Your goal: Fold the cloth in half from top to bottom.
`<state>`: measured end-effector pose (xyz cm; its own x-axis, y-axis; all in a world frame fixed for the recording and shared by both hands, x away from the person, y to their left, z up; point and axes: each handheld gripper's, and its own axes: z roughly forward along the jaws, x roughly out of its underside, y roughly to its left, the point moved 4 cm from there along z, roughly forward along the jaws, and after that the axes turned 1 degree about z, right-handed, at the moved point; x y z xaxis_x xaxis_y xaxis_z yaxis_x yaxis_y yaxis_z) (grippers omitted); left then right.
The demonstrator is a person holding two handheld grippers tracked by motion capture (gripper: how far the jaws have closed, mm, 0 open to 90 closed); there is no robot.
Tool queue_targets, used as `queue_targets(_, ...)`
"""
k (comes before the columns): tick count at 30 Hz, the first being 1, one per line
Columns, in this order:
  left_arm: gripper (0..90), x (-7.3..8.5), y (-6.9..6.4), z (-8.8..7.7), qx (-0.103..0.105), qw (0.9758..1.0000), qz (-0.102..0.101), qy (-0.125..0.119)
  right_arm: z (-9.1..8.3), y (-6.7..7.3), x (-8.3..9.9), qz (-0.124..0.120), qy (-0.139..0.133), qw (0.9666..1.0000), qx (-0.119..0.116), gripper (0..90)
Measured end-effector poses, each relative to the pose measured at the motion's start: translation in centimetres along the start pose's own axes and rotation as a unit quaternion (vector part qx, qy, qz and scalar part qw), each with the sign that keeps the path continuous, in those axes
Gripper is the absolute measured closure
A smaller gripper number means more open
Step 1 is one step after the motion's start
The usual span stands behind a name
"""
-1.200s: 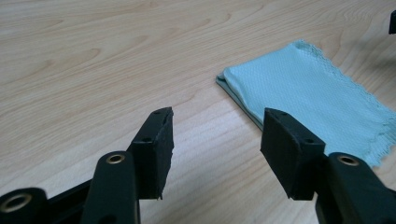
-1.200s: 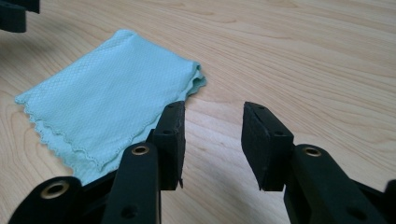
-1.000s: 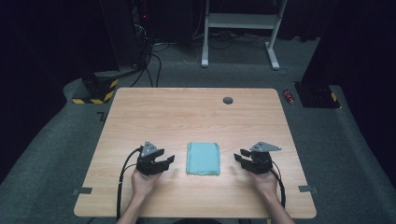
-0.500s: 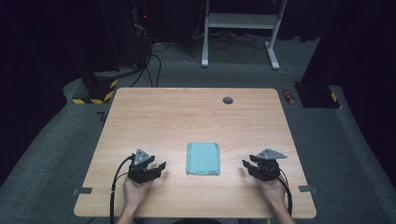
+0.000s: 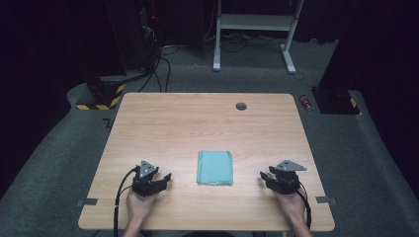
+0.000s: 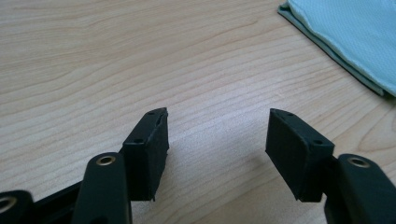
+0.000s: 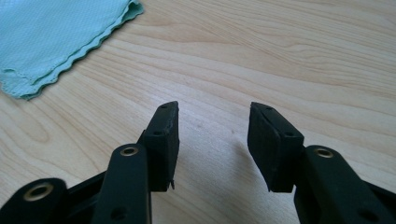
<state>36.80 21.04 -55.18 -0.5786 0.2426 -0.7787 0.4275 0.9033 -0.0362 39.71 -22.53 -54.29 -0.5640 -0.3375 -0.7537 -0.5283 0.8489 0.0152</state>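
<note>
A folded light-teal cloth (image 5: 215,168) lies flat on the wooden table (image 5: 197,123), a little nearer than its middle. My left gripper (image 5: 166,178) rests low to the cloth's left and points toward it. The left gripper view has open jaws (image 6: 218,126) over bare wood, with the cloth's edge (image 6: 345,32) at upper right. My right gripper (image 5: 263,177) sits to the cloth's right, also aimed at it. Its jaws (image 7: 214,116) stand open over wood, the cloth's scalloped corner (image 7: 51,32) at upper left. Both pairs of jaws have just been opening, with nothing between them.
A small dark round cap (image 5: 241,106) is set in the table near its far edge. On the floor beyond are a red object (image 5: 307,102), a yellow-and-black striped block (image 5: 99,98), cables and a white stand (image 5: 252,29). Grey tape tabs mark the near corners.
Both hands have drawn back toward the near edge and slightly outward from the cloth. The cloth has stayed put.
</note>
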Motion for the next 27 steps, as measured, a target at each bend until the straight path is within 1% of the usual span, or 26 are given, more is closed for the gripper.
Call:
queue_targets(2, 38.6, 0.01, -0.02, -0.02, 0.000, 1.0000, 0.001, -0.001, -0.09, -0.11, 0.07, 0.002, 0.000, 1.0000, 0.000, 52.6)
queue_targets(4, 38.2, 0.02, -0.01, 0.00, -0.002, 1.0000, 0.006, 0.003, -0.10, -0.18, 0.16, -0.003, 0.004, 1.0000, 0.002, 52.2)
queue_targets(8, 37.2, 0.08, -0.14, 0.09, -0.005, 0.9999, 0.006, 0.010, -0.03, -0.20, 0.38, -0.005, 0.009, 0.9999, 0.006, 51.2)
queue_targets(12, 35.5, 0.09, -0.24, 0.21, -0.014, 0.9997, 0.014, 0.016, 0.12, -0.28, 0.68, -0.004, 0.016, 0.9998, 0.008, 49.4)
queue_targets(13, 35.0, 0.08, -0.28, 0.24, -0.016, 0.9996, 0.017, 0.016, 0.11, -0.30, 0.71, -0.002, 0.014, 0.9999, 0.008, 49.5)
queue_targets(16, 33.7, 0.08, -0.33, 0.27, -0.017, 0.9995, 0.018, 0.018, 0.07, -0.44, 0.78, -0.002, 0.013, 0.9999, 0.009, 48.4)
queue_targets(20, 31.3, 0.07, -0.36, 0.32, -0.016, 0.9995, 0.020, 0.020, 0.12, -0.53, 0.80, -0.006, 0.015, 0.9998, 0.010, 40.8)
queue_targets(23, 27.9, 0.01, -0.58, 0.46, -0.017, 0.9994, 0.020, 0.022, 0.13, -0.58, 0.84, 0.002, 0.018, 0.9998, 0.012, 36.3)
queue_targets(25, 25.6, -0.04, -0.68, 0.56, -0.017, 0.9994, 0.019, 0.023, 0.14, -0.60, 0.85, 0.002, 0.019, 0.9997, 0.013, 34.8)
queue_targets(27, 25.3, -0.04, -0.68, 0.57, -0.017, 0.9994, 0.019, 0.024, 0.14, -0.61, 0.85, 0.003, 0.019, 0.9997, 0.013, 34.8)
